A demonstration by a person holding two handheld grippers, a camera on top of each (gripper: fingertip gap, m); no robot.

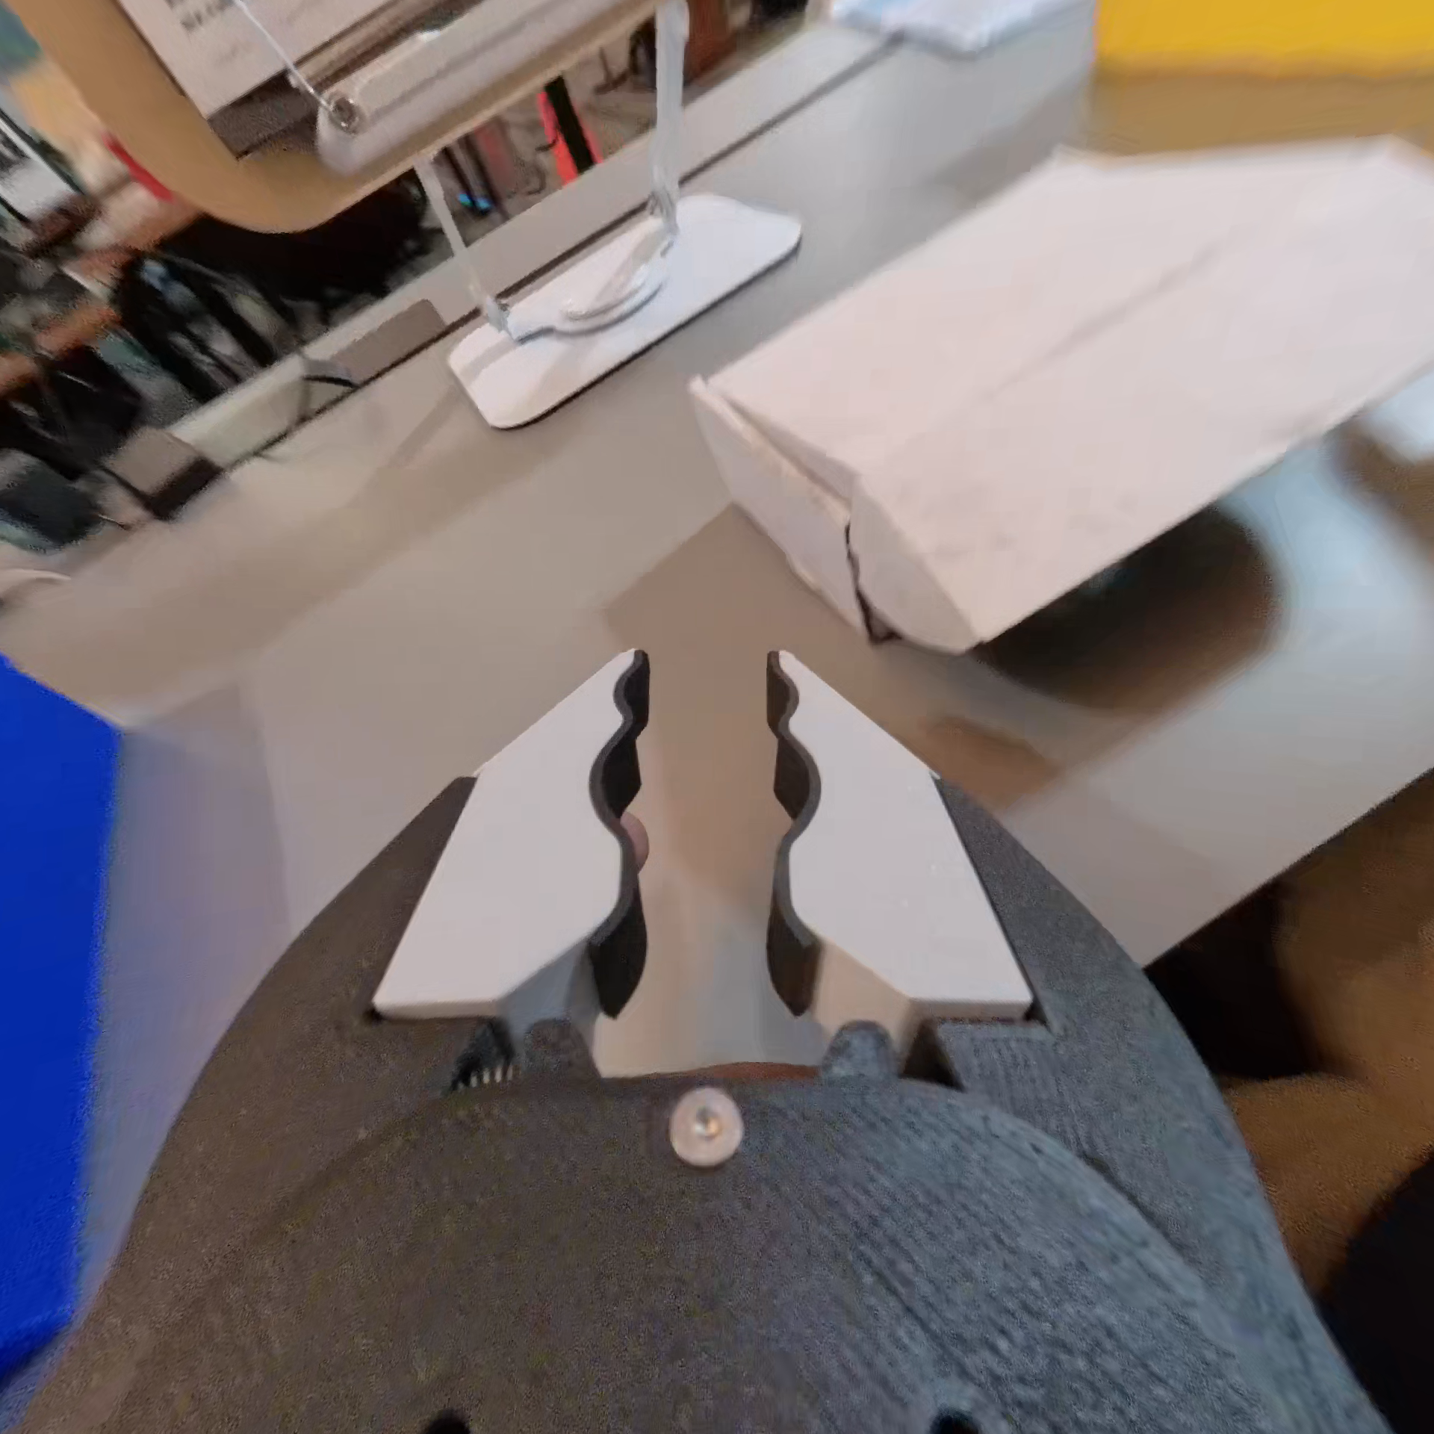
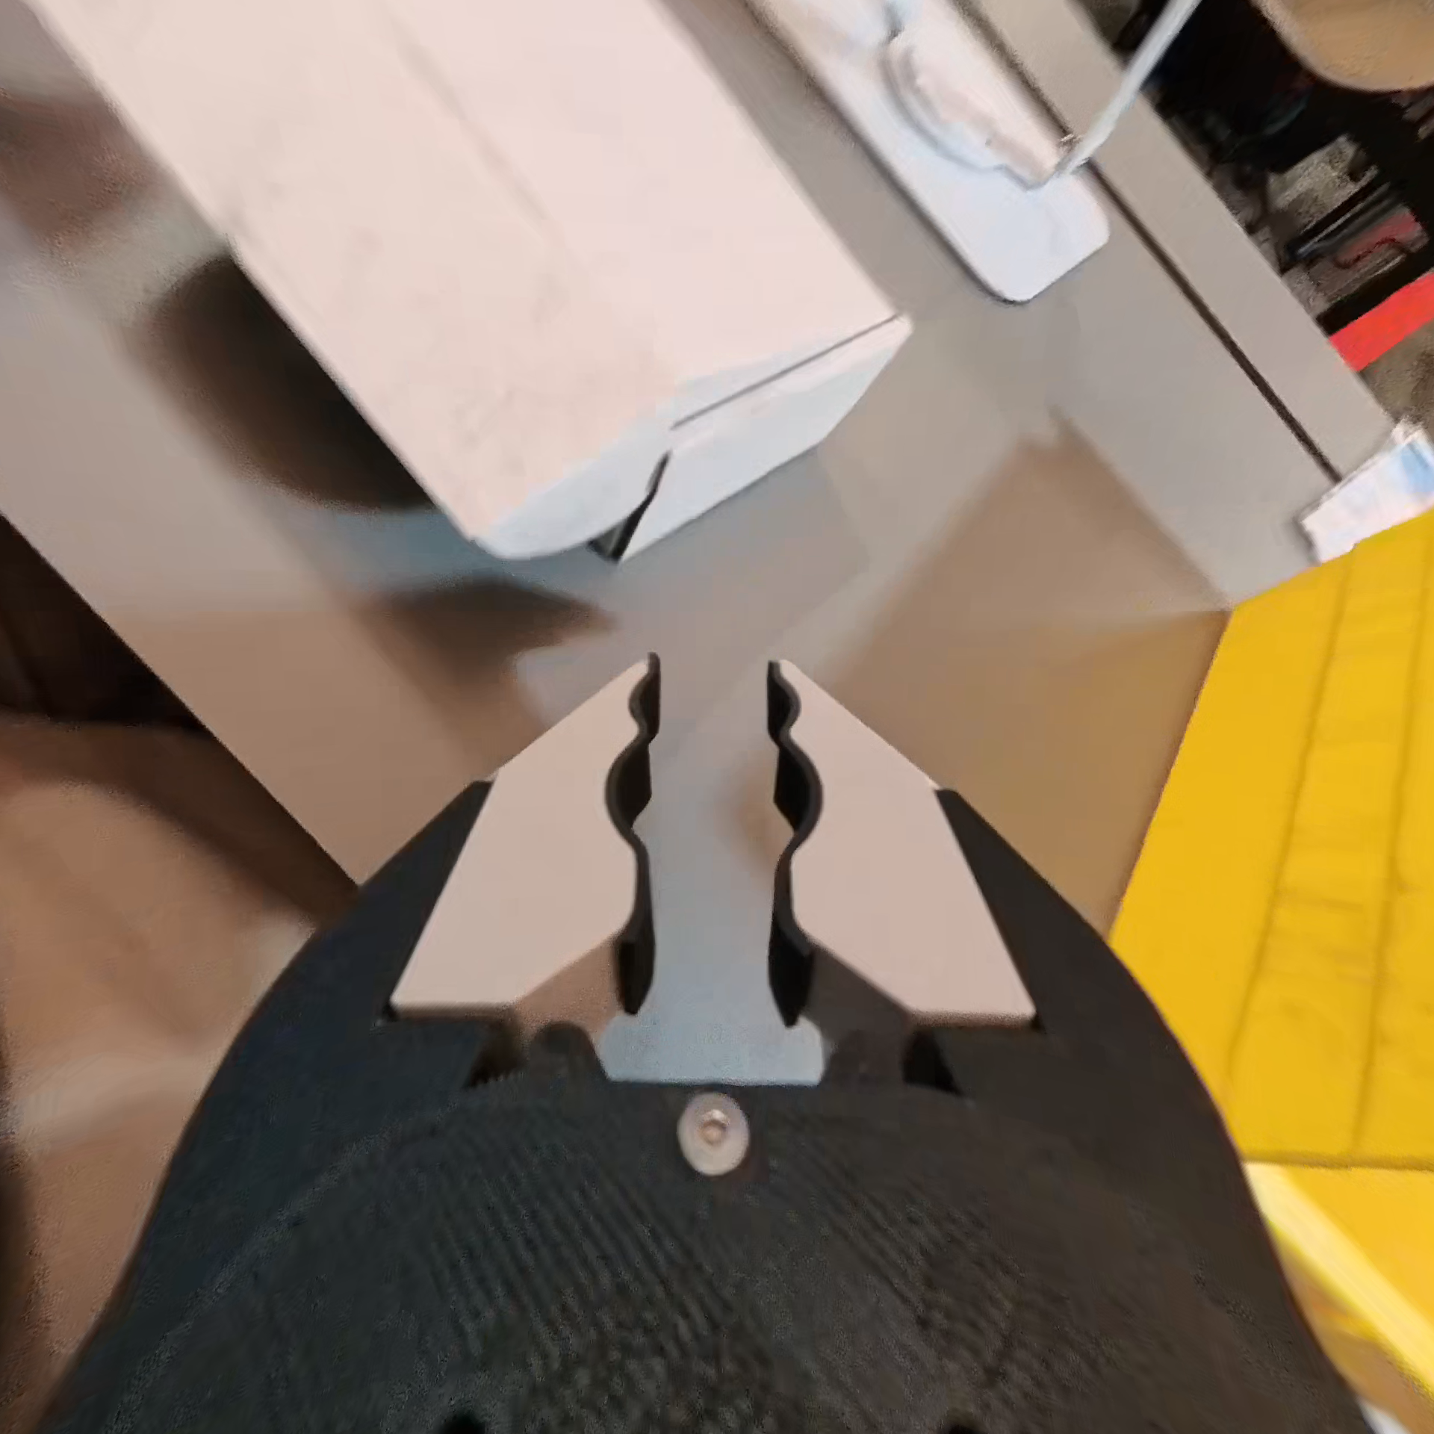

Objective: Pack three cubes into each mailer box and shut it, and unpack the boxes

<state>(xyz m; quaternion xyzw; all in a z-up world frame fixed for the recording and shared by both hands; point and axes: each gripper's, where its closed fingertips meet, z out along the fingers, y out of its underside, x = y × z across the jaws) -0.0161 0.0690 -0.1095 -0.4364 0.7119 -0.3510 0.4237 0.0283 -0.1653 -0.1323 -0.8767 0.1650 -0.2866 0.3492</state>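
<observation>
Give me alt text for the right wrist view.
The right gripper, open and empty, hovers over a grey table just short of a closed white mailer box. A yellow block lies to the right, a white stand base beyond.

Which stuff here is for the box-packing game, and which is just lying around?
For the job:
white mailer box, lid down
blue block, likely a cube
yellow block, likely a cube
left gripper
right gripper

Just lying about:
white stand base
grey table

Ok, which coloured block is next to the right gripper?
The big yellow block, beside the right gripper on its right; the blue block shows only beside the left gripper.
</observation>
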